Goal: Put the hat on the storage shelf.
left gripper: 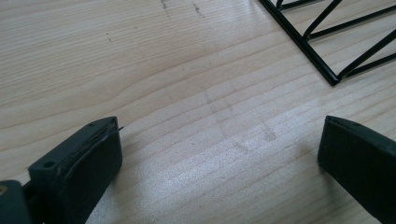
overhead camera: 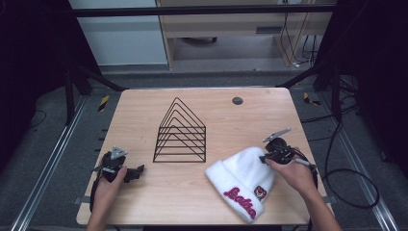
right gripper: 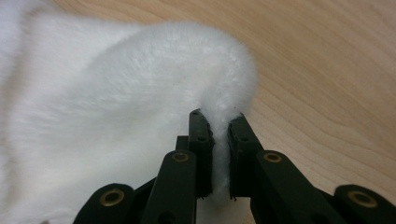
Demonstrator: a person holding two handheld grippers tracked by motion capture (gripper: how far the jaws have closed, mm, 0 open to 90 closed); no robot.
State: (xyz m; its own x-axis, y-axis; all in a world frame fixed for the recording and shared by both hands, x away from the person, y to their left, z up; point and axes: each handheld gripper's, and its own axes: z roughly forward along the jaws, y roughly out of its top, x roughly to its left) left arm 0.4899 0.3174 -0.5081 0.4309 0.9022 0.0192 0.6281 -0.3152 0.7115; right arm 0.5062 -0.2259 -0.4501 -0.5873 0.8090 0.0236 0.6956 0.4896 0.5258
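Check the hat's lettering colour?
Pink lettering on the cuff of the white fluffy hat, beside a small bear patch. Shows best in the high view.

The right hand-held gripper (right gripper: 220,140) pinched a fold of the fluffy white hat (right gripper: 116,112) between its black jaws, the pile bulging above them. The hat lay on the pale wooden counter (right gripper: 327,70).

The black wire rack (overhead camera: 180,133) stands upright in the middle of the table (overhead camera: 144,103), blocking any straight path between the two sides. Bare wood lies open in front of it, between the left gripper (overhead camera: 137,172) and the white hat (overhead camera: 240,180) (which covers the near right part). Behind the rack, the far strip is free except for a small round dark cap (overhead camera: 237,100).
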